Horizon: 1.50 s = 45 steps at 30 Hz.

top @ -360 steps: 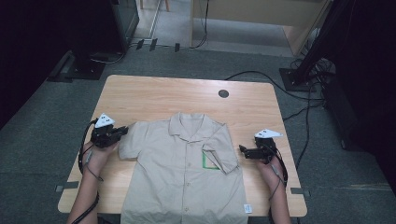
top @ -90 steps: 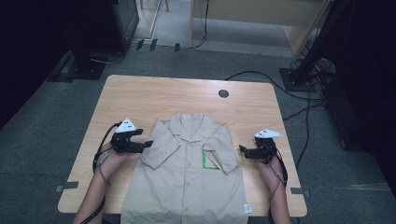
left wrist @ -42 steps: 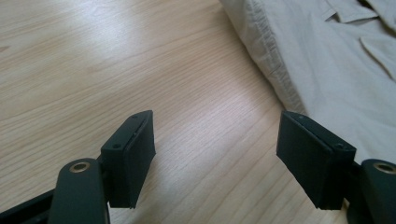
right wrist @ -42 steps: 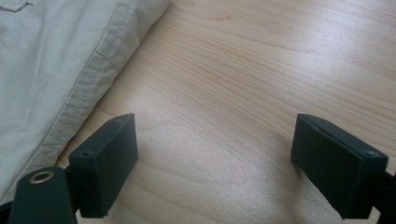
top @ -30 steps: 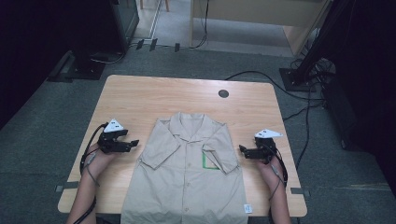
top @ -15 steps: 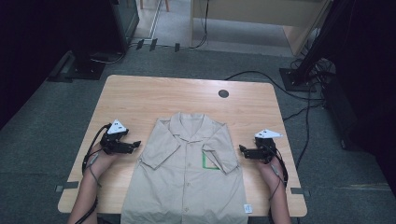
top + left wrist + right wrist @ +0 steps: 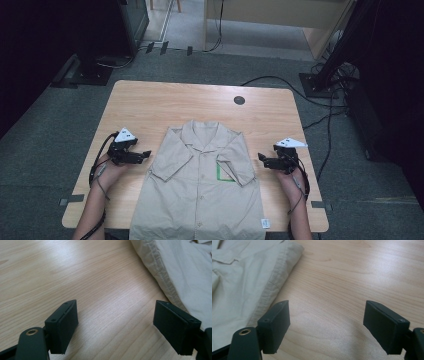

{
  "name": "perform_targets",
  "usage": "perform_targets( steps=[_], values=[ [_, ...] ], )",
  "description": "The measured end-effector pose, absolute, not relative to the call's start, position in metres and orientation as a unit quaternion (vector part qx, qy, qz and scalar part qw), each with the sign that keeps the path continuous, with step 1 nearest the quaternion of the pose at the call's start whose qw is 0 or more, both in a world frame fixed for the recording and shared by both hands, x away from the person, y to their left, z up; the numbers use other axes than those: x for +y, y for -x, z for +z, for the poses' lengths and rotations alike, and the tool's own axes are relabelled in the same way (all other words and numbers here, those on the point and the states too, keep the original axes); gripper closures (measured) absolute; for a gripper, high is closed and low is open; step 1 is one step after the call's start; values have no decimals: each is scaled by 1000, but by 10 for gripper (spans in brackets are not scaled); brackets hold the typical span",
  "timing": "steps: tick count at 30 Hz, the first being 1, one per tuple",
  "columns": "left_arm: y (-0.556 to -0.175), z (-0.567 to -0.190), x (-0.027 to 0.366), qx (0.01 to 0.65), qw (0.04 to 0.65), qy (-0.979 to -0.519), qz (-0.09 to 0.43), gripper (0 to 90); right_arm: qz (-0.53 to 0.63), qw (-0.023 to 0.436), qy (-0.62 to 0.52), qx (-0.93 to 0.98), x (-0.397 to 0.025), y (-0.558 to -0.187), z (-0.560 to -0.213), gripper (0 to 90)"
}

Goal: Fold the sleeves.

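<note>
Both grippers flank the shirt (image 7: 202, 185), jaws spread wide and holding nothing. Left gripper (image 7: 145, 155) sits just beside the shirt's left sleeve, which is folded in over the body; in the left gripper view (image 7: 115, 327) the sleeve hem (image 7: 160, 272) lies close to one jaw. Right gripper (image 7: 261, 159) rests just off the other folded sleeve. Shirt lies flat, collar away from the person, at the near middle of the table (image 7: 165, 105).

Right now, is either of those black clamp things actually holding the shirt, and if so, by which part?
Nothing is held. The left hand-held gripper and the right hand-held gripper are both open over the bare table, each beside a folded sleeve of the shirt.
</note>
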<state>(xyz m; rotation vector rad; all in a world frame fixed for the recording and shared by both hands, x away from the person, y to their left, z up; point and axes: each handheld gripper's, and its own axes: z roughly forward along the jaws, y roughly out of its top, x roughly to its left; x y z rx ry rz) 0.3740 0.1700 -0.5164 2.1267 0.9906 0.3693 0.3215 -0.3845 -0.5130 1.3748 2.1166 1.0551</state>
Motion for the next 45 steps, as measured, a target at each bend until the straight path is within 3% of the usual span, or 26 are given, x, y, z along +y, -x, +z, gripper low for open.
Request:
perform_targets(
  steps=[22,45],
  values=[
    [-368,-502,160,374,375,-830,173,239,347,198,-481,780,-368,-321,-508,204],
    [-365,-496,144,364,383,-833,163,238,352,204,-474,781,-360,-322,-504,204]
  ],
)
